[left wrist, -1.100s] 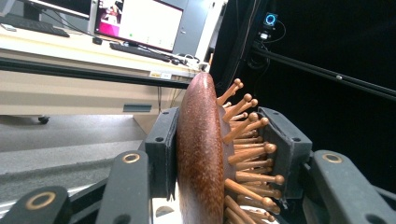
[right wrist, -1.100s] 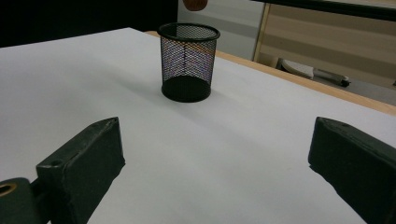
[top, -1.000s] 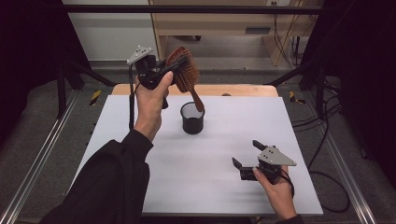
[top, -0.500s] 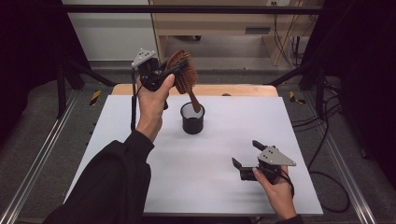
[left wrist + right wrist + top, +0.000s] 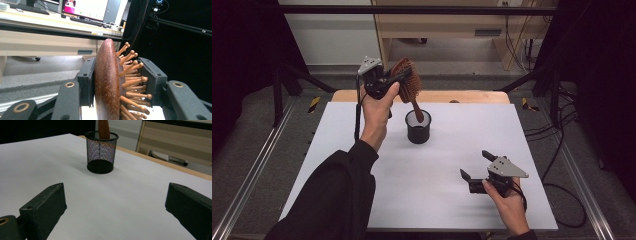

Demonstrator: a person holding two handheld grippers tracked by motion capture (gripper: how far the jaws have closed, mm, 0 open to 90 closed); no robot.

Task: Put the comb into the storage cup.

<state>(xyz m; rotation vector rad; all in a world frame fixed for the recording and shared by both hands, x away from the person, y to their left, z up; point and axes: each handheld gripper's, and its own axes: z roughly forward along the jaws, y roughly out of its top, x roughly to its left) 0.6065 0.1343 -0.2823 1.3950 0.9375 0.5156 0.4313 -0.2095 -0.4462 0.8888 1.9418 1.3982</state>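
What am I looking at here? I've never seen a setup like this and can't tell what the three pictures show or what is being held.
A person at a white table holds a hand-held two-jaw gripper in each hand. The high view looks down from above. The other two pictures come from cameras riding on each gripper, looking along its black jaws. The left gripper is shut on a brown wooden hairbrush, clamped at its head, with the handle pointing down into a black mesh cup on the table. The right gripper rests low over the table near the front edge, jaws open, holding nothing.
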